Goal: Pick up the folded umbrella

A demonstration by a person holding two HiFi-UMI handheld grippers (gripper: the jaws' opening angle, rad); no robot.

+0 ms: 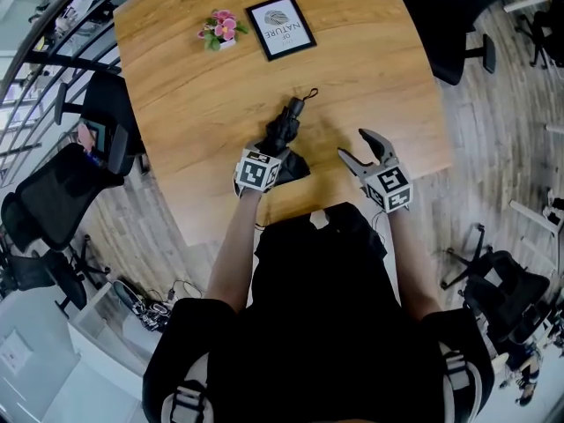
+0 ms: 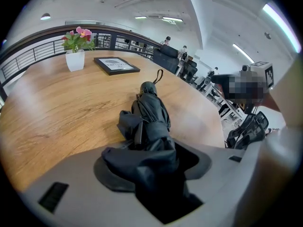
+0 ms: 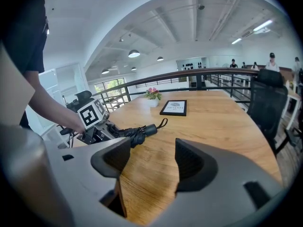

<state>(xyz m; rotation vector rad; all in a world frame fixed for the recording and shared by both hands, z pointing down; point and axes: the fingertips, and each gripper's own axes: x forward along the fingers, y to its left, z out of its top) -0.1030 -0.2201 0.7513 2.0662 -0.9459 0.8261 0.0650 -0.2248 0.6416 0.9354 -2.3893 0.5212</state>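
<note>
Wooden desk [image 1: 370, 51] is carrying one folded black umbrella [image 1: 286, 126]. Of the two grippers, the left gripper [image 1: 284, 152] is straddling the umbrella's near cloth end, its jaws fairly wide with a gap at one pad. The right gripper [image 1: 354, 144] is hovering beside the umbrella, wide and empty. One frame [image 1: 280, 26] and one flowerpot [image 1: 220, 29] are sitting beyond the umbrella.

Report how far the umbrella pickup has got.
Done: the near end of the folded umbrella sits between the jaws of the left gripper. In hand: the grasp; the jaws do not look clamped yet. To do: the lift, as the umbrella lies on the table. The right gripper is open and empty.
</note>
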